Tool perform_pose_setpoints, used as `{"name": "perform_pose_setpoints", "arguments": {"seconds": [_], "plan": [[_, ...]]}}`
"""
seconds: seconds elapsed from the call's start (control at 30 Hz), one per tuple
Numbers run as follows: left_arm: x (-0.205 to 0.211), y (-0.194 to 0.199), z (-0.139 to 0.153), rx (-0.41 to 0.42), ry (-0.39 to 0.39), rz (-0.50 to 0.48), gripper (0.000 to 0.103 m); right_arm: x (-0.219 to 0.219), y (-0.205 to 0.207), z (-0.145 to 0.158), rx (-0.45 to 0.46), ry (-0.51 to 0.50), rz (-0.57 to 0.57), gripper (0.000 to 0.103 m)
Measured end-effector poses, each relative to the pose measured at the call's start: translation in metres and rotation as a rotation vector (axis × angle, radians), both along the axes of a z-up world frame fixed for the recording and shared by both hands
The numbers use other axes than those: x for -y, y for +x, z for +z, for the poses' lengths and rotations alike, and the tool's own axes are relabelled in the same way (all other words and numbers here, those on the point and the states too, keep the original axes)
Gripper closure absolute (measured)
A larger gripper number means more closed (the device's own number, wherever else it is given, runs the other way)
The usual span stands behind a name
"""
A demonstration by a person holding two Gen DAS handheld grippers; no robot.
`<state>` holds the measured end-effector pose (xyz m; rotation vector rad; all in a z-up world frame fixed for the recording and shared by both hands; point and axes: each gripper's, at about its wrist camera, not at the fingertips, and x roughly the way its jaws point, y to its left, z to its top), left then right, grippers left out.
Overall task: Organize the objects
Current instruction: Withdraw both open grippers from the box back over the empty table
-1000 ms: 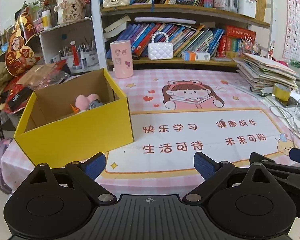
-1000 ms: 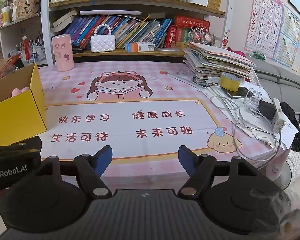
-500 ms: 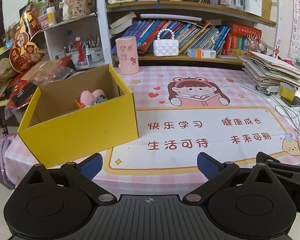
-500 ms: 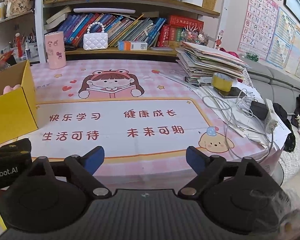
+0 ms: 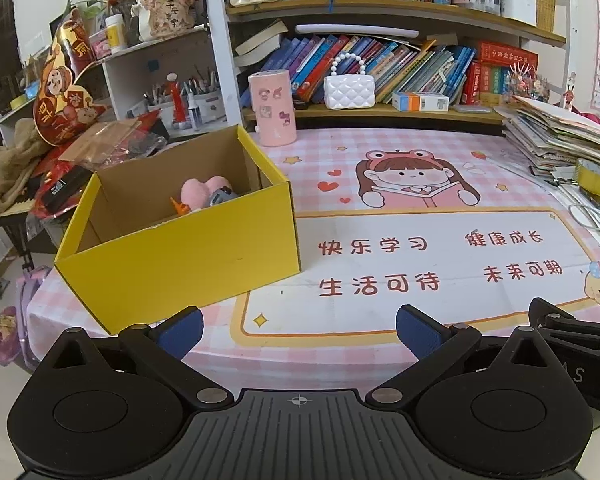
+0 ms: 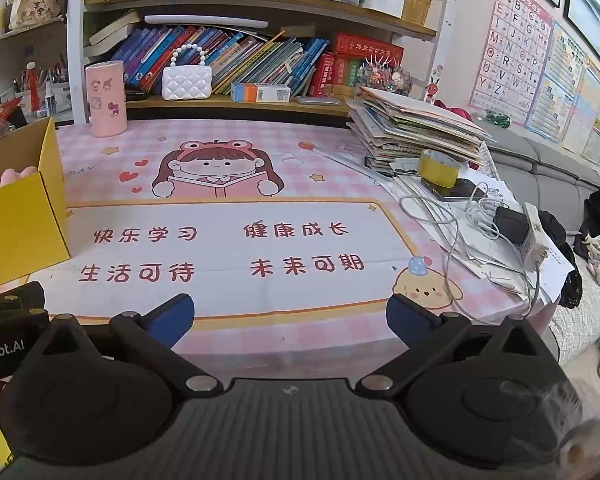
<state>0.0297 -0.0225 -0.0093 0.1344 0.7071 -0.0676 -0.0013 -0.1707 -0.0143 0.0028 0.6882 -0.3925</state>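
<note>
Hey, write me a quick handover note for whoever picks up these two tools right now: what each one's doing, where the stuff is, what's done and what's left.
Left tool: open, empty, held at the near table edge, in front of the yellow box.
Right tool: open, empty, at the near edge over the pink mat.
Things: the box sits on the mat's left side; a pink plush toy and a few small items lie inside.
Done: those items are boxed.
Left: the mat's middle has nothing loose. The pink cylinder stands at the back; papers, yellow tape roll and cables clutter the right side. Whether they belong in the box is unclear.
</note>
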Motion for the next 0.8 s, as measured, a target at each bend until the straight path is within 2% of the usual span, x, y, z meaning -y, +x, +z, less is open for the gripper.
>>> {"name": "perform_pose_setpoints", "arguments": {"seconds": [0.8], "plan": [[0.0015,0.0002,-0.0039,-0.02,-0.002,0.004,0.0,0.0017,0.0053,-0.005,-0.02,0.006,0.0,0.0]]}}
